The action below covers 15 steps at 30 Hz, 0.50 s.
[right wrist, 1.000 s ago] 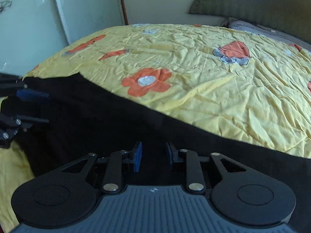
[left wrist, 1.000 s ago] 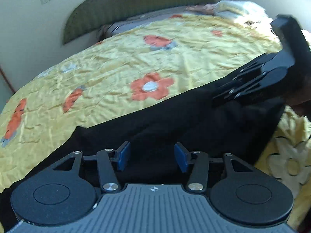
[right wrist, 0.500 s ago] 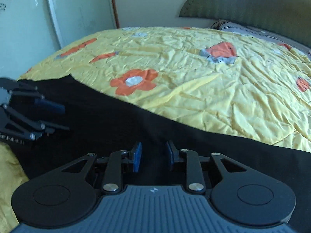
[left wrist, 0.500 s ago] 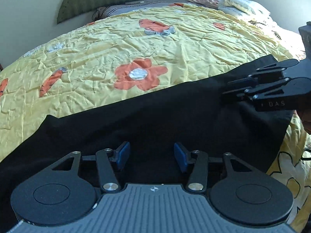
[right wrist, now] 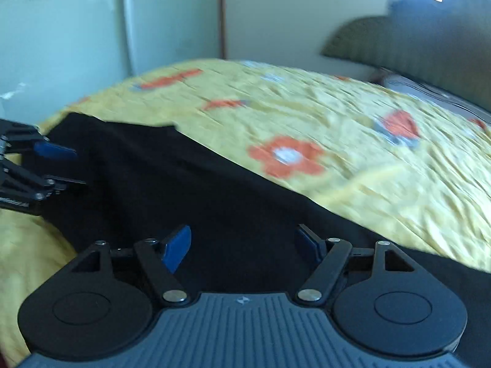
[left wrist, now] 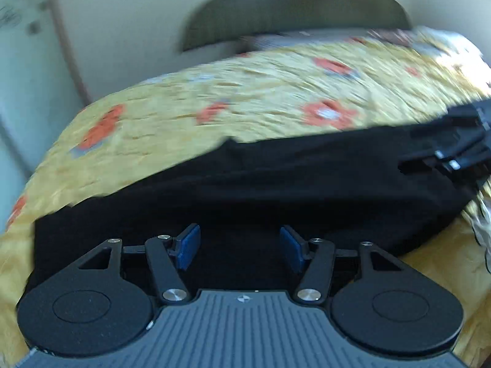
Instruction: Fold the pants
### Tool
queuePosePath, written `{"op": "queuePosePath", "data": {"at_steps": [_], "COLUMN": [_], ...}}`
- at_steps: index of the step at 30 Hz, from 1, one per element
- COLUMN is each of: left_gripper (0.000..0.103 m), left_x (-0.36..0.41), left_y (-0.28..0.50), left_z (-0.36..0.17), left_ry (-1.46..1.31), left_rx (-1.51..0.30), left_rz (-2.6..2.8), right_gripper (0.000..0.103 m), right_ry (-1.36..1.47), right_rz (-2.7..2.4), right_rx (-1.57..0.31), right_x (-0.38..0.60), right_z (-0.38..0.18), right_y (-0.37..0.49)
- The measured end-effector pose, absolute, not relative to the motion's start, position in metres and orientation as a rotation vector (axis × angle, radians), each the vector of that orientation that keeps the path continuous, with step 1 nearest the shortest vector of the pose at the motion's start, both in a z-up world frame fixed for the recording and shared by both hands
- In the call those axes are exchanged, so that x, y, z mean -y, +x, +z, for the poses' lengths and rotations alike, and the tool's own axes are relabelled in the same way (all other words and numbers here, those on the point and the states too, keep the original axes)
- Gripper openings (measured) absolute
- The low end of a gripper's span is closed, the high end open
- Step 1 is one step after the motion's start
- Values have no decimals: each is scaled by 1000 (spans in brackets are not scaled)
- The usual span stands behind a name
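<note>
Black pants lie as a long band across the yellow flowered bedspread. My left gripper hovers low over their near edge. Its jaws are opening, with only flat cloth below the blue pads and nothing pinched. My right gripper sits over the pants too, its jaws opening wide and not gripping. Each gripper shows in the other's view: the right gripper at the right end of the pants, the left gripper at the left end. Both views are motion-blurred.
The bedspread stretches away behind the pants. A green headboard and pillows stand at the far end. Pale cabinet doors and a wall rise beyond the bed's left side.
The right gripper's jaws have sprung apart from nearly shut and let go of the cloth. The left jaws have widened a little. Both views have swung sideways across the bed.
</note>
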<state>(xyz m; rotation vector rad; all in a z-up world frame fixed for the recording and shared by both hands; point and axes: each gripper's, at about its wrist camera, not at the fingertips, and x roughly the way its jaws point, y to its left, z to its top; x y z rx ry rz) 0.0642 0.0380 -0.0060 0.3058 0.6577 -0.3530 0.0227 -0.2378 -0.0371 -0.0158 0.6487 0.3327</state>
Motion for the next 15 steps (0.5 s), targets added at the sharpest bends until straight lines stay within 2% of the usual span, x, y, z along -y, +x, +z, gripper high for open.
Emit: {"op": "queuePosePath", "data": {"at_steps": [6,8,10,15], "left_gripper": [63,62,60,58], "left_x": [-145,-163,-172,-171], "left_y": [83,96,103,75], "left_z": [19,12,-5,-7], "left_ry": [28,51,114,236], "left_rx": [-589,-673,-783,-739], "left_rz": [-2,42,85,65], "right_gripper": [74,74,75,74], "right_ry": [-37,-54,-53,-187], "right_rz": [649,703,749,881], "right_rx": [-613,-609,-691,-730], "right_x": [142,114,94,78], "right_z": [-27,-30,-39,-42], "right_y": [55,64,73,56]}}
